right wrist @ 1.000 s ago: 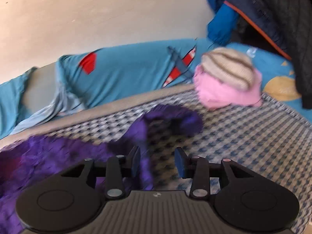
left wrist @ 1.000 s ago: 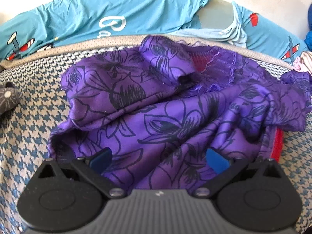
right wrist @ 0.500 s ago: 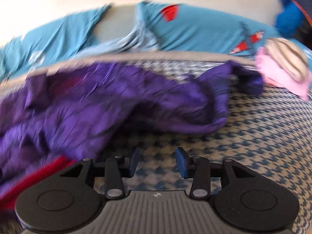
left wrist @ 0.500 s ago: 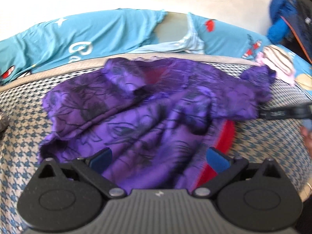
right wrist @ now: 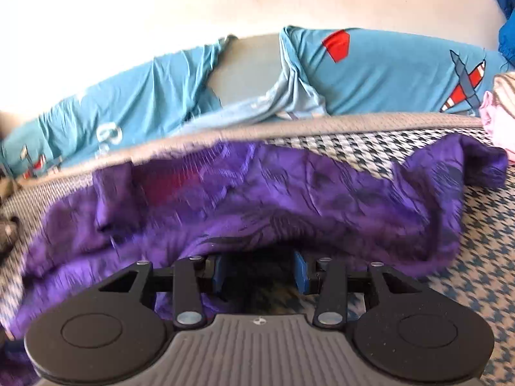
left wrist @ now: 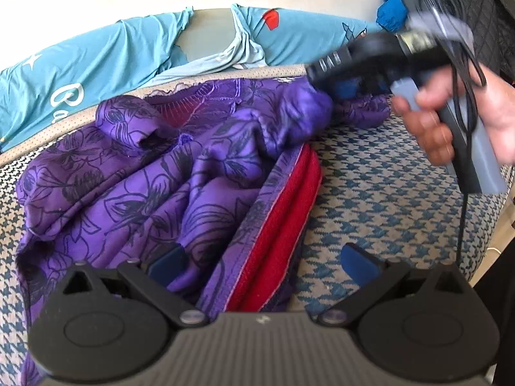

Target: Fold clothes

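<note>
A crumpled purple floral garment [left wrist: 154,186] with a red lining [left wrist: 276,225] lies on the houndstooth cover [left wrist: 379,206]. My left gripper [left wrist: 262,263] stands open wide just above its near hem, pads not pressing on it. In the left wrist view a hand [left wrist: 457,119] holds my right gripper [left wrist: 334,74] at the garment's far right sleeve. In the right wrist view the purple garment [right wrist: 289,199] fills the middle and its near edge drapes over the tips of the right gripper [right wrist: 259,271]. Its jaws stand partly apart with a dark gap between them.
A blue airplane-print sheet [right wrist: 386,74] runs along the pale wall behind the cover. Pink and striped clothes [right wrist: 499,109] sit at the far right. A dark quilted jacket [left wrist: 476,9] and a blue one [left wrist: 389,13] hang at the upper right. A cable [left wrist: 463,212] trails from the right gripper.
The left gripper has swung right, bringing the red lining and the hand with the right gripper into view. The right gripper has swept left up to the garment's edge. Neither jaw gap changed.
</note>
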`<state>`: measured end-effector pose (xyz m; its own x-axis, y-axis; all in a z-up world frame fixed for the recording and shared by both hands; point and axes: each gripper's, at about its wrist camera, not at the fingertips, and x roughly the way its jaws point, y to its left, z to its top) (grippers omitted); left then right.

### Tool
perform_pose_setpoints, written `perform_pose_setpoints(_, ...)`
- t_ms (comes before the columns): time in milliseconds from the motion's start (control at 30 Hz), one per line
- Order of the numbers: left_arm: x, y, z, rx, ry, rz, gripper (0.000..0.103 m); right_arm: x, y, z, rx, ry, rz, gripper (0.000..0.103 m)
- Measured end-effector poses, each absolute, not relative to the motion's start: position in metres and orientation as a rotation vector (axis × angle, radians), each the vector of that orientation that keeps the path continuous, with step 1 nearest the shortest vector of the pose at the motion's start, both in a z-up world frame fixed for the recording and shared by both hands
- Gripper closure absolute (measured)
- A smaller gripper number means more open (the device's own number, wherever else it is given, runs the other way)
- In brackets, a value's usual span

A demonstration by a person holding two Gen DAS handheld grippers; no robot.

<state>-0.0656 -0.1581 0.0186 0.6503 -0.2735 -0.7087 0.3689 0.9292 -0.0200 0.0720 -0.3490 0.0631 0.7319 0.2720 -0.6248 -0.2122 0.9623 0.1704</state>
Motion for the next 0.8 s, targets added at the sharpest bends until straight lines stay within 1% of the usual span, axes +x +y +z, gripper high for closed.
perform_pose_setpoints(133, -0.061, -0.158, 0.010, 0.151, 0.794, -0.321, 0.000, 0.090, -0.339, 0.069, 0.164, 0.682, 0.287, 0.063)
perform_pose_setpoints(333, -0.048, -0.142, 0.005, 0.099, 0.815, -0.217, 0.000, 0.117, -0.330, 0.066, 0.259, 0.681, 0.285, 0.063)
perform_pose_setpoints(667, -0.028, -0.099, 0.010, -0.039, 0.810, -0.072, 0.000, 0.155, -0.312, 0.047, 0.239, 0.705, 0.254, 0.062)
perform_pose_setpoints(800, -0.018, -0.087, 0.010, -0.084, 0.824, -0.051, 0.000, 0.167, -0.310, 0.032, 0.192, 0.757, 0.223, 0.058)
